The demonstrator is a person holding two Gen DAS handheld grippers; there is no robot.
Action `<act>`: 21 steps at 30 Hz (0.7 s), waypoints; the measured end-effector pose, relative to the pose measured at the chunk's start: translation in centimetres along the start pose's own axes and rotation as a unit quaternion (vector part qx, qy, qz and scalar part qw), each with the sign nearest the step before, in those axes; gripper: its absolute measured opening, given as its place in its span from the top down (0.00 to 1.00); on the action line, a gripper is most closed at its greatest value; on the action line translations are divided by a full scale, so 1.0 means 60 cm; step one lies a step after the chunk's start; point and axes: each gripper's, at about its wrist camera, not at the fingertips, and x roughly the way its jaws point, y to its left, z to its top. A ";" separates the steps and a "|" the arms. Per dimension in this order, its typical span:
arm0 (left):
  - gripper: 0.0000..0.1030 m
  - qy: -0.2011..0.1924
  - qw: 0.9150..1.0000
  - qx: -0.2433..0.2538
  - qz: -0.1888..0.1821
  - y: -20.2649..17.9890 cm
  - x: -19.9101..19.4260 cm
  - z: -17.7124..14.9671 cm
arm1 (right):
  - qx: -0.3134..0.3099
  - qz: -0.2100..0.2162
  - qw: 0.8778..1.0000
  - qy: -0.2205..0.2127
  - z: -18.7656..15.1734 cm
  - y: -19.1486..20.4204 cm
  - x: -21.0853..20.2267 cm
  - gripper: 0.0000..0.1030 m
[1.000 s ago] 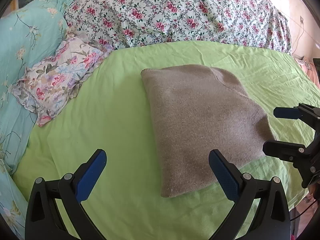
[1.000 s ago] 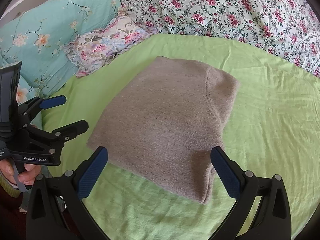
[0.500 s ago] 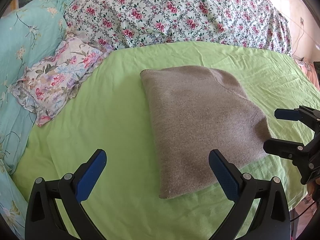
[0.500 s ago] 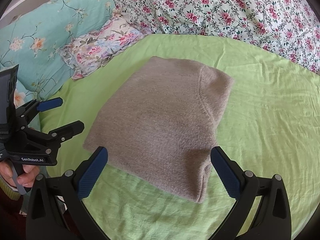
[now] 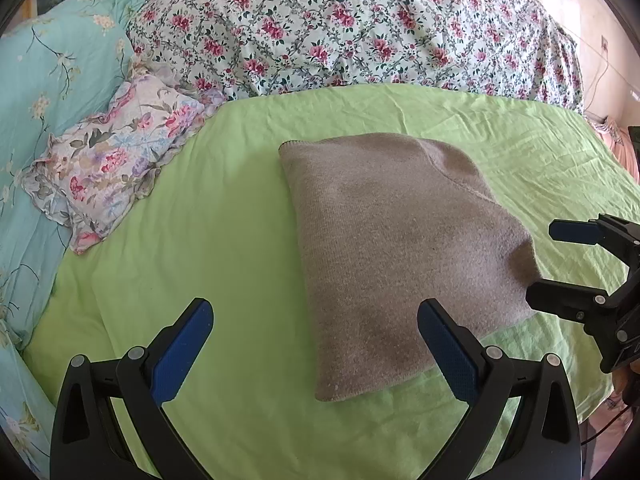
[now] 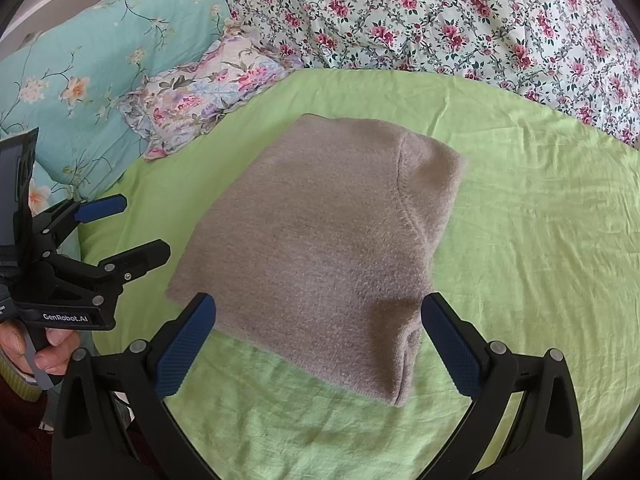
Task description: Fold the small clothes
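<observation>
A taupe knit sweater [image 5: 400, 248] [image 6: 320, 248] lies folded into a thick rectangle on the green sheet [image 5: 224, 240] [image 6: 540, 240]. My left gripper [image 5: 316, 344] hovers open over the sweater's near left corner, holding nothing; from the right wrist view the left gripper [image 6: 124, 224] stands beside the sweater's left edge, held by a hand [image 6: 40, 348]. My right gripper [image 6: 320, 340] is open above the sweater's near edge, empty; in the left wrist view the right gripper [image 5: 560, 264] sits just off the sweater's right edge.
A floral pillow [image 5: 116, 168] [image 6: 208, 96] lies at the left of the sheet. A teal flowered quilt [image 5: 40, 80] [image 6: 100, 60] and a rose-print duvet [image 5: 360, 28] [image 6: 460, 20] bound the sheet at the left and back.
The right gripper has drifted slightly forward over the sweater's near edge. Both stay open; the sweater has not moved.
</observation>
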 end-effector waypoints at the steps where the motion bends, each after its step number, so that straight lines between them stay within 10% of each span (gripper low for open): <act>1: 0.01 0.000 1.000 0.000 0.000 -0.001 0.001 0.001 | 0.000 0.000 1.000 0.001 0.001 -0.001 0.000 0.01; 21: 0.01 0.000 1.000 0.000 -0.002 -0.001 0.005 0.006 | 0.001 -0.001 1.000 0.000 0.001 -0.010 0.000 0.01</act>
